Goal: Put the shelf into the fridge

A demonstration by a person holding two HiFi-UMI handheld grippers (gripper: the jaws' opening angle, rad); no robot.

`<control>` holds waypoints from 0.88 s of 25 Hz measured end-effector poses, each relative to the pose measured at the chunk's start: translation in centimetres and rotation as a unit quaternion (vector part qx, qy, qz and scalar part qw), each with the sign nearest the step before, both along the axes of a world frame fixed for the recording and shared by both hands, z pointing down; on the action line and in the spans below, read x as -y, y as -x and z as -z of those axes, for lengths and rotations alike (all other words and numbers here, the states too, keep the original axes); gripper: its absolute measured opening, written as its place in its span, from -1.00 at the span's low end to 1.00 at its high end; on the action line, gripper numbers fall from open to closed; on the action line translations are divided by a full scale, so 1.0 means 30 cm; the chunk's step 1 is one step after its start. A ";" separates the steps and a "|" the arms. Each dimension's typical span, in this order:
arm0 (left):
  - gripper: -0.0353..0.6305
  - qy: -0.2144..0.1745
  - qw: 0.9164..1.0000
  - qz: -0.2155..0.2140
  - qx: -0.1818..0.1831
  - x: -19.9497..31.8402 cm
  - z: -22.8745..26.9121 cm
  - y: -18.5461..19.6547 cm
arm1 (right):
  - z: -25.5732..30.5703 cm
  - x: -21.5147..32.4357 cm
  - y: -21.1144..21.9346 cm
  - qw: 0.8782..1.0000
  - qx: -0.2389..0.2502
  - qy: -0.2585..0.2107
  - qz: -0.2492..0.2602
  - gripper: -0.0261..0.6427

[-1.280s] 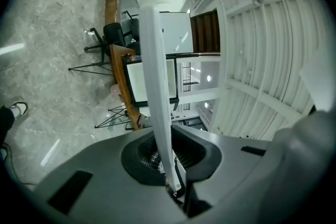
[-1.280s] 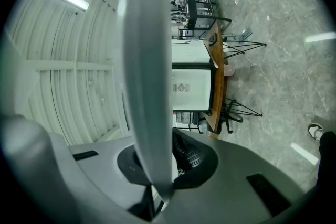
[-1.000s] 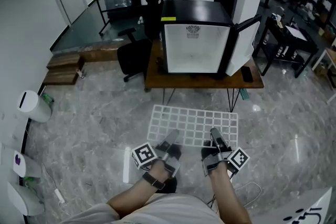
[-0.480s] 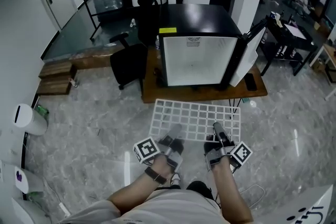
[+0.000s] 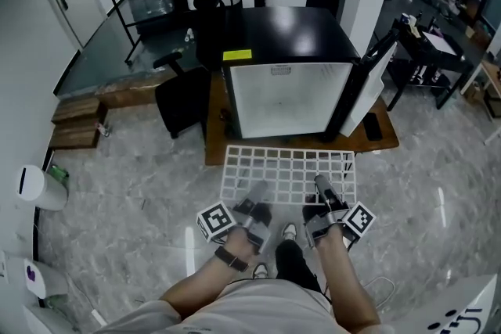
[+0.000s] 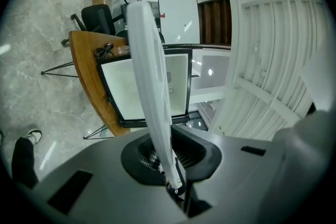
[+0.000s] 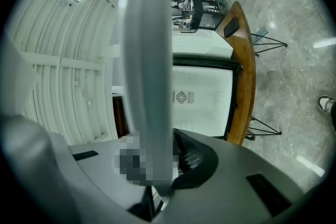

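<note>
A white wire-grid shelf (image 5: 286, 173) is held flat in the air, its far edge close to the table front. My left gripper (image 5: 254, 203) is shut on its near edge at the left, my right gripper (image 5: 322, 195) on the near edge at the right. In the left gripper view the shelf (image 6: 149, 86) runs edge-on up from the jaws; in the right gripper view the shelf (image 7: 147, 60) does the same. Ahead stands a small black fridge (image 5: 286, 94) with its door (image 5: 374, 86) swung open to the right, the white inside showing.
The fridge stands on a low wooden table (image 5: 215, 141) with thin metal legs. A black office chair (image 5: 178, 98) is left of the table, a dark phone (image 5: 373, 129) lies on its right end. A white bin (image 5: 35, 188) stands at far left. A shoe (image 5: 288, 232) shows below.
The shelf and both grippers have moved forward toward the fridge, which now looks nearer and larger. The shelf's far edge now reaches the table's front.
</note>
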State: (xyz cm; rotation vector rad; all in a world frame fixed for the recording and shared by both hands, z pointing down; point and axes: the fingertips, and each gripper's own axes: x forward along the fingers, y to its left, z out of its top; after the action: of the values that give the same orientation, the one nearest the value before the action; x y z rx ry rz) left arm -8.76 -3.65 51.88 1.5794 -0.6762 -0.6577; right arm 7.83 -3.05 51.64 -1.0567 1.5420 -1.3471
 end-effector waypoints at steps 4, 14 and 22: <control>-0.81 0.002 1.000 0.010 0.005 0.134 -0.020 -0.047 | -0.020 0.146 -0.046 1.000 0.005 0.001 0.012 -0.78; -0.81 0.005 0.999 0.046 0.001 0.501 -0.021 -0.155 | -0.035 0.552 -0.147 0.998 0.008 0.021 0.056 -0.78; -0.81 0.000 0.998 0.063 -0.009 0.654 -0.048 -0.179 | -0.069 0.725 -0.161 0.997 0.013 0.017 0.077 -0.78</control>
State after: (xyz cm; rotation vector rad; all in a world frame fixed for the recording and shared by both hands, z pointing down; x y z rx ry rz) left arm -3.38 -23.28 53.31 1.5379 -0.7667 -0.7646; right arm 12.65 -24.81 53.70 -0.9524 1.6128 -1.4921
